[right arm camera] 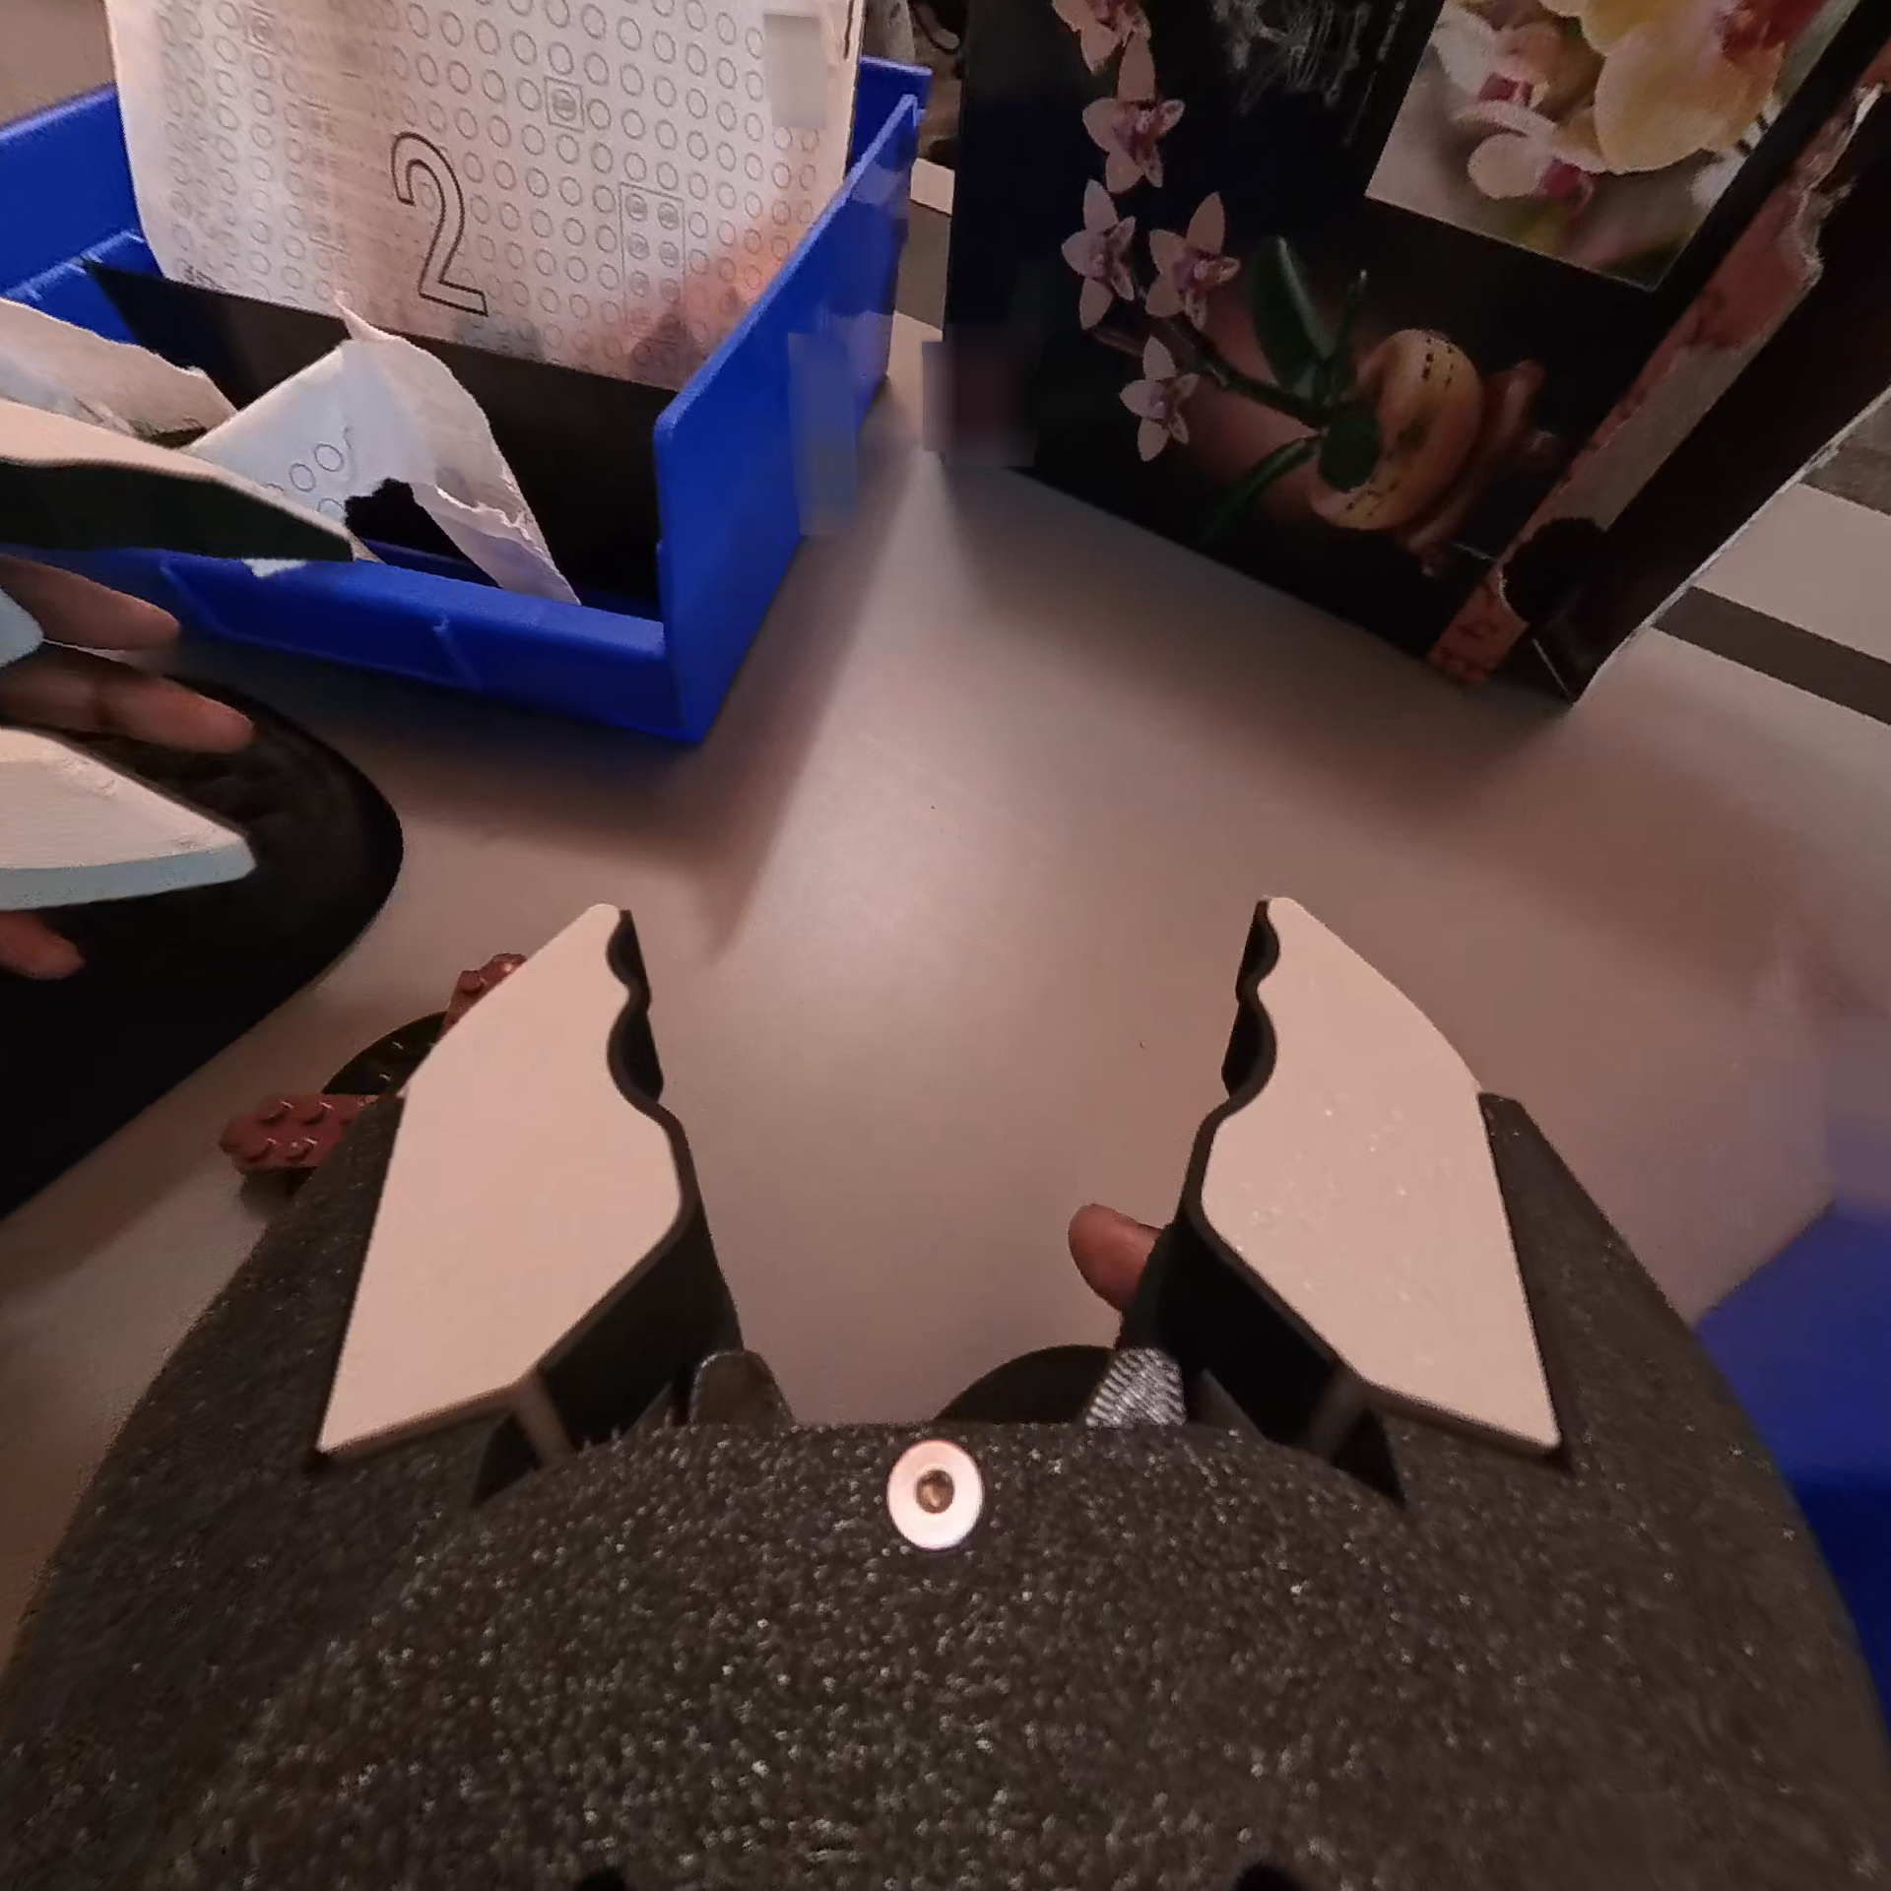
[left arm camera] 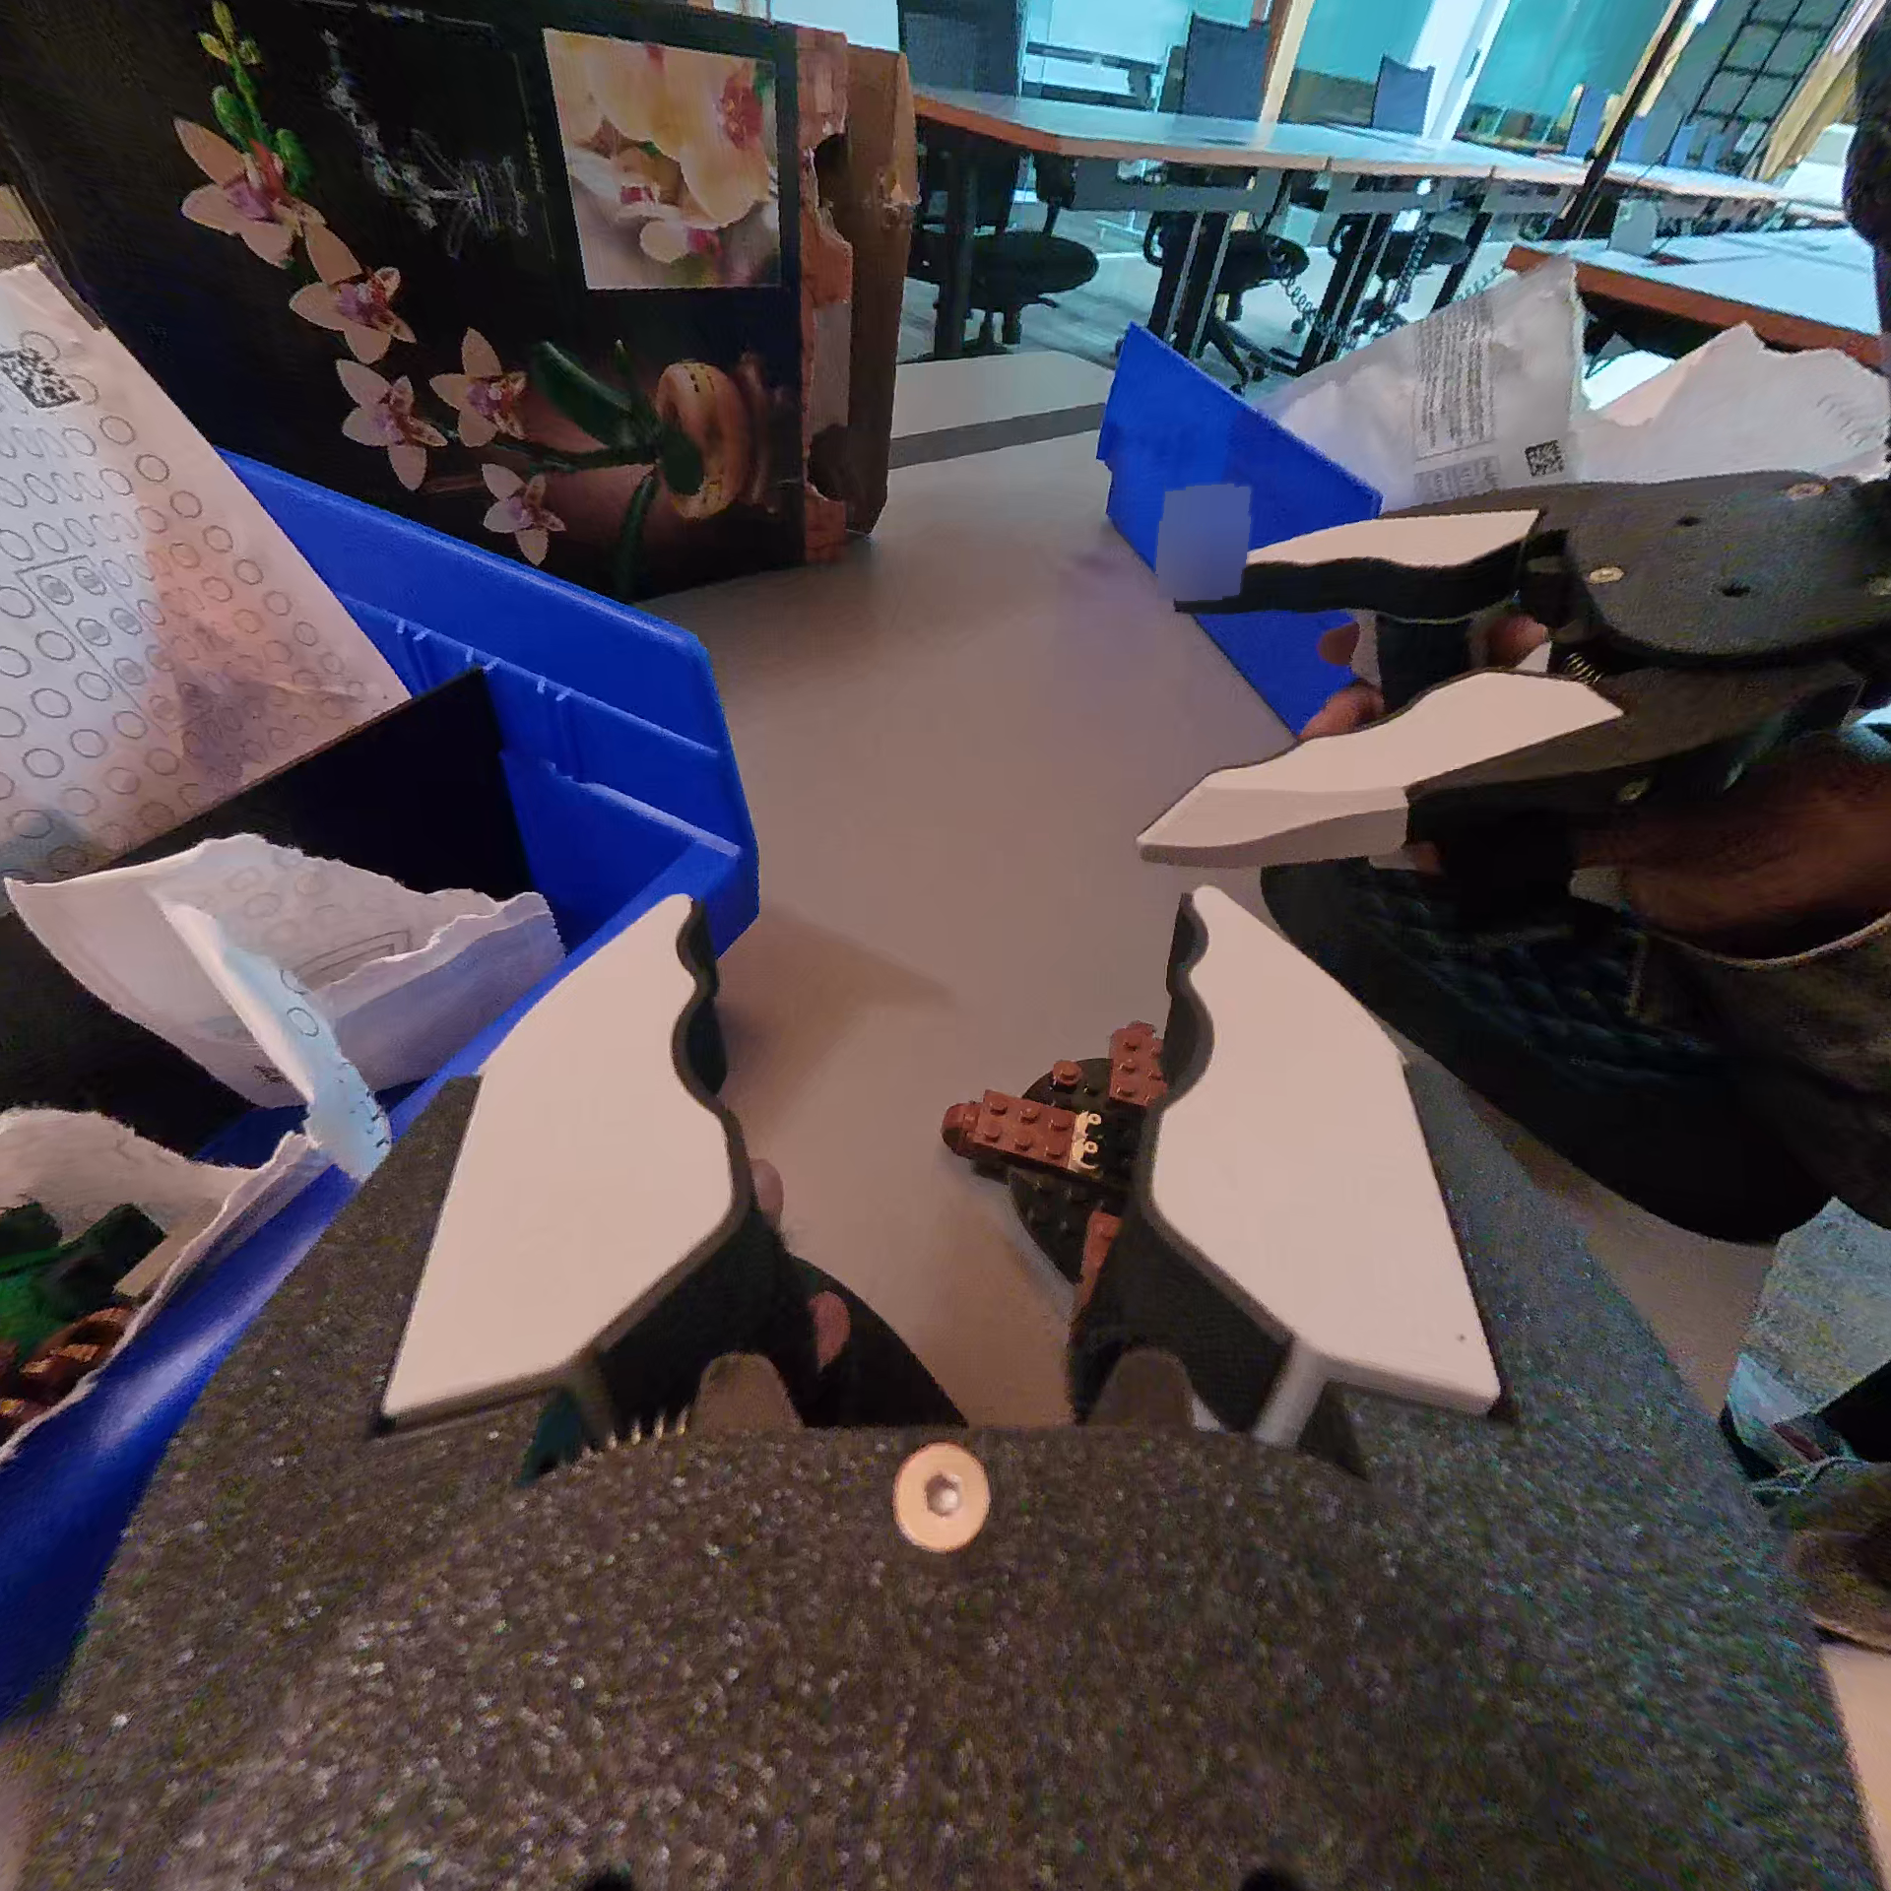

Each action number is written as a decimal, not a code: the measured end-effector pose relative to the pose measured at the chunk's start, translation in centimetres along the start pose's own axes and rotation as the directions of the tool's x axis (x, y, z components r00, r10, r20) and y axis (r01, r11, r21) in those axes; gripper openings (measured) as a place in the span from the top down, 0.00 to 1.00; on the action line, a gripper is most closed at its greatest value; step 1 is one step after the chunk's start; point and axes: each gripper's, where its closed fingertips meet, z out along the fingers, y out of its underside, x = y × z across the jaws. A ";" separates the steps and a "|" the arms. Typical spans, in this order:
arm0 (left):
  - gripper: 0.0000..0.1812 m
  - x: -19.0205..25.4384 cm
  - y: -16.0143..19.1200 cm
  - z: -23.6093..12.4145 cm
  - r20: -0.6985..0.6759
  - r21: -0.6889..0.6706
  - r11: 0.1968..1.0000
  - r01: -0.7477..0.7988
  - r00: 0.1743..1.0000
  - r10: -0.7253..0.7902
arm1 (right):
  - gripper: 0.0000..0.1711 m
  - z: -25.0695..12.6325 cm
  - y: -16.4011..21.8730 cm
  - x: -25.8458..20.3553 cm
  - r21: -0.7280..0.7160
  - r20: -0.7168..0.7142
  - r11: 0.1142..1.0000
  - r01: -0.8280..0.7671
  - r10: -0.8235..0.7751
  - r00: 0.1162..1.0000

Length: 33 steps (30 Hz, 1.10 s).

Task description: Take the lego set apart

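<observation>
**Lining up both claws on the small brick build**

Far to my left stands the open blue plastic bin [left arm camera: 573, 655], stuffed with torn white paper bags [left arm camera: 307, 962] printed with rings; I keep clear of it. Behind it rises the tall black cardboard box with orchid pictures [left arm camera: 460, 307].

My left claw [left arm camera: 941, 1034] hangs wide open over the grey desk [left arm camera: 952, 737], gripping nothing. The thing I must take apart, a small brown-and-black brick assembly on a round black plate [left arm camera: 1064, 1126], lies on the desk just inside my left claw's right finger, partly hidden behind it. So it is not centred between the fingers. I judge that I should slide this claw rightward until the round plate sits squarely in the gap, then close on the plate's edges, not on the brown plates above, so those stay free to be pulled.

Further right, my right claw [right arm camera: 941, 1023] is also spread open and empty, with the brick assembly off past its left finger. I should bring it across and low, pinching one protruding brown plate end-on. The pieces are small and flat, so a shallow, slow closing seems safest; a skewed grip could flick the build off the desk.

Beyond sits a second blue bin [left arm camera: 1228, 491] holding more paper.
</observation>
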 end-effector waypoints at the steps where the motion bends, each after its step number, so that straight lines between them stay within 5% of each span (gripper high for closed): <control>1: 0.53 0.0 0.1 0.0 0.002 -0.005 1.000 -0.004 1.000 0.004 | 0.37 0.0 0.1 0.1 -0.003 -0.004 1.000 -0.002 0.002 1.000; 24: 0.56 -0.1 1.0 0.1 0.028 -0.073 0.994 -0.080 0.996 0.082 | 0.39 0.2 0.9 -0.4 -0.040 0.026 0.999 -0.017 0.018 1.000; 28: 0.68 0.7 2.5 -0.8 -0.039 -0.202 0.969 -0.145 0.989 0.140 | 0.56 -0.1 1.5 -3.1 -0.071 0.231 0.994 0.087 -0.069 0.971; 33: 0.67 3.4 6.9 -2.9 -0.238 -0.436 0.848 -0.303 0.947 0.216 | 0.59 -2.0 4.1 -7.0 -0.145 0.617 0.929 0.341 -0.185 0.765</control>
